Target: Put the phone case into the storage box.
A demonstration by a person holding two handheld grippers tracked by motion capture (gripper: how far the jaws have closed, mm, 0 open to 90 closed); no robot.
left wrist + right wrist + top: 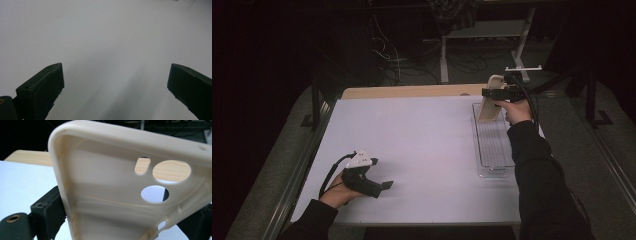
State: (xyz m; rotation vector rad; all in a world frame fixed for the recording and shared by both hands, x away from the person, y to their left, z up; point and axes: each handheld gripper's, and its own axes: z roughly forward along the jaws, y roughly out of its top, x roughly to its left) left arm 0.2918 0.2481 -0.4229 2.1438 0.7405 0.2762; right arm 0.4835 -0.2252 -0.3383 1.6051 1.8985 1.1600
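Observation:
A cream phone case [490,102] is held upright above the far end of a clear plastic tray [494,150] on the table's right side. My right gripper [494,93] is shut on it. In the right gripper view the case [100,182] shows its inner side with camera cut-outs, and the black jaws of the gripper [125,217] press on its two long edges. My left gripper [384,186] rests low over the white table near the front left. Its jaws [117,75] stand wide open with nothing between them.
The white table top [422,145] has a strip of bare wood [407,91] along its far edge. Beyond it are cables and metal stand legs [444,60] on the dark floor. The tray lies lengthwise near the right edge.

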